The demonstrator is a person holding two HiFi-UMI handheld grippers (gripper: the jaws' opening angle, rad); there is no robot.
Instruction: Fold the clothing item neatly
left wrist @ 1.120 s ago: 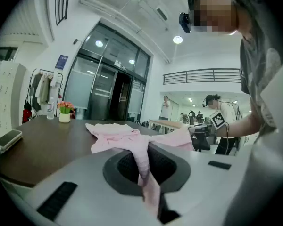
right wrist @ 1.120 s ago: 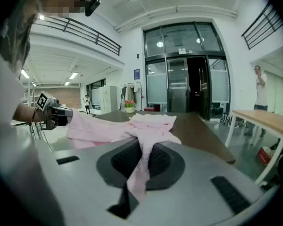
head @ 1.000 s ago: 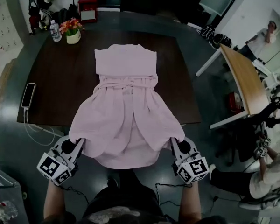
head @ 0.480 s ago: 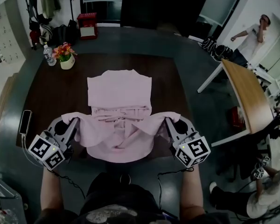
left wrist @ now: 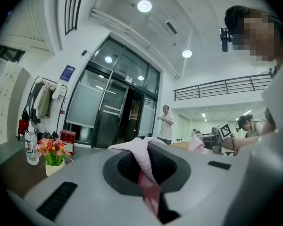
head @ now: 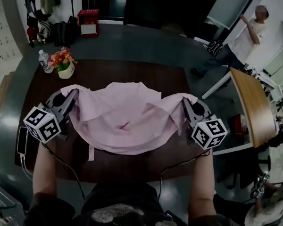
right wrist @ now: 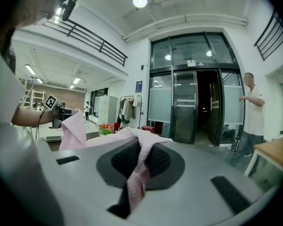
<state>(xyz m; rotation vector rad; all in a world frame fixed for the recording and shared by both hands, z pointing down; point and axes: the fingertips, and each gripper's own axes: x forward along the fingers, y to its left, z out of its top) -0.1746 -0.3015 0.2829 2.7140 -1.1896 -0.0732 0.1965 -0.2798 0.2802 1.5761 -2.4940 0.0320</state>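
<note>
The left gripper (head: 74,96) and right gripper (head: 185,102) each clench the pale pink fabric dress (head: 127,124); bare dark wooden tabletop (head: 132,73) shows along far and near edges.

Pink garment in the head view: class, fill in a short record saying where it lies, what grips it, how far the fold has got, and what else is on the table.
item: pink garment, spread over the dark table
left gripper: shut on one corner of the cloth
right gripper: shut on the opposite corner
cloth between grippers: sags in loose folds
fold: not yet neat or finished
other items: flower pot and water bottle at the far left corner; phone at the left edge
</note>
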